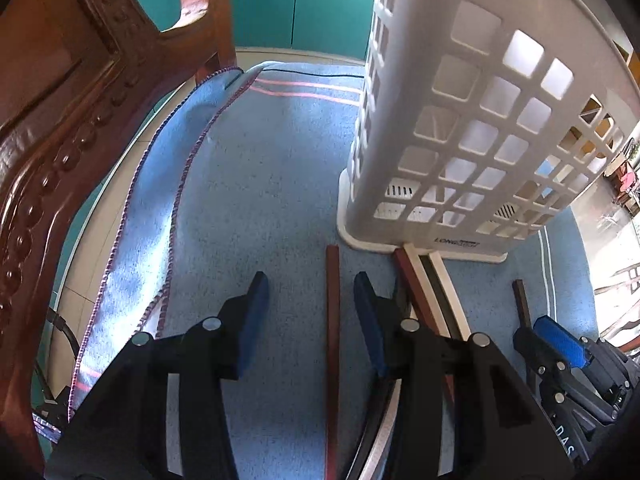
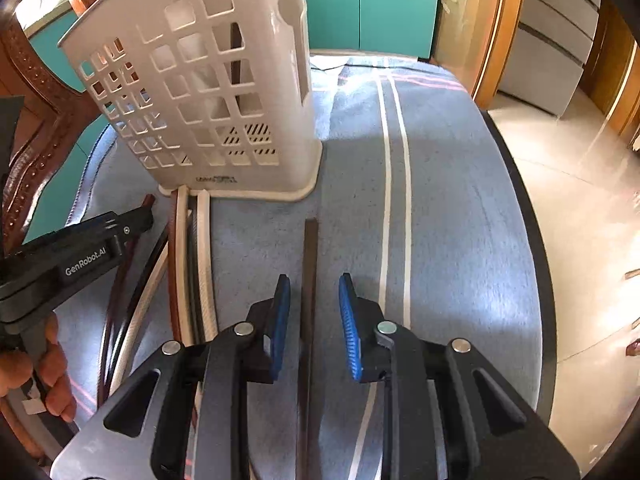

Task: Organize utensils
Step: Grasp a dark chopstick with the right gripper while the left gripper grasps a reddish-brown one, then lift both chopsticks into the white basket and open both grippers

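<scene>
My left gripper (image 1: 310, 292) has jaws apart over a reddish chopstick (image 1: 332, 360) lying flat on the blue-clothed surface (image 1: 260, 200), untouched. Right gripper (image 2: 314, 294) jaws apart astride a dark chopstick (image 2: 309, 280). White basket (image 2: 208, 92) stands beyond; more chopsticks (image 2: 188, 264) lie between.

Right gripper (image 2: 314, 294) tilted down over blue cloth (image 2: 460, 208), jaws apart, dark chopstick (image 2: 309, 264) between them, untouched. Ahead and left, white holder (image 2: 208, 92). Left of jaws, bundle of chopsticks (image 2: 192, 272); farther left, left gripper (image 2: 120, 224) in a hand (image 2: 52, 376).
</scene>
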Demonstrator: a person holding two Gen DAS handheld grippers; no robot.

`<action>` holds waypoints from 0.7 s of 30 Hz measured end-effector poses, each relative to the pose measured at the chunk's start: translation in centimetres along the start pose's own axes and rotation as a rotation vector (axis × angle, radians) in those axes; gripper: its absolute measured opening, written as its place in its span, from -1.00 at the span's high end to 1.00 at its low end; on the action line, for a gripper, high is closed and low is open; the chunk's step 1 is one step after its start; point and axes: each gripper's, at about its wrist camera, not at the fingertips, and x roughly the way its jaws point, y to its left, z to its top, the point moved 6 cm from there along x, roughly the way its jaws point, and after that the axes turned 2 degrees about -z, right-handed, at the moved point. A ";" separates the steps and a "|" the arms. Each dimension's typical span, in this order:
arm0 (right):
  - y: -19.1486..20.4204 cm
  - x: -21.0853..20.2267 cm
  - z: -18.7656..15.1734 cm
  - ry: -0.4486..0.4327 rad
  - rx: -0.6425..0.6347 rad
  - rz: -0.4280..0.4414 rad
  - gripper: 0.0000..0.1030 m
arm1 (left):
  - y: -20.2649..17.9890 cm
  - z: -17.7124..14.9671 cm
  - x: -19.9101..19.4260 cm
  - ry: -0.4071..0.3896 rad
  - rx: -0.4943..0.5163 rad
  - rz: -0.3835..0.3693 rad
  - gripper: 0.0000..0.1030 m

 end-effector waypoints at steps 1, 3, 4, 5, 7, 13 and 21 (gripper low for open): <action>0.0 0.1 0.1 0.000 -0.009 -0.008 0.51 | 0.1 0.0 0.0 0.001 0.003 0.003 0.12; 0.3 0.1 0.3 -0.003 -0.028 -0.028 0.51 | 0.1 0.0 0.2 0.004 0.022 0.017 0.12; 0.4 0.2 0.4 -0.002 -0.037 -0.037 0.51 | -0.1 0.0 0.3 0.008 0.042 0.031 0.12; 0.4 0.3 0.5 -0.001 -0.045 -0.045 0.51 | -0.4 0.0 0.3 0.010 0.062 0.043 0.13; 0.6 0.3 0.5 0.001 -0.051 -0.049 0.52 | -0.7 0.0 0.4 0.012 0.078 0.043 0.26; 0.8 -0.2 0.3 0.000 -0.031 0.037 0.87 | -1.4 0.1 0.0 0.017 0.070 -0.008 0.86; 0.3 -7.3 0.9 -0.158 -0.014 0.102 0.87 | -2.2 0.9 -7.2 -0.210 0.068 -0.118 0.86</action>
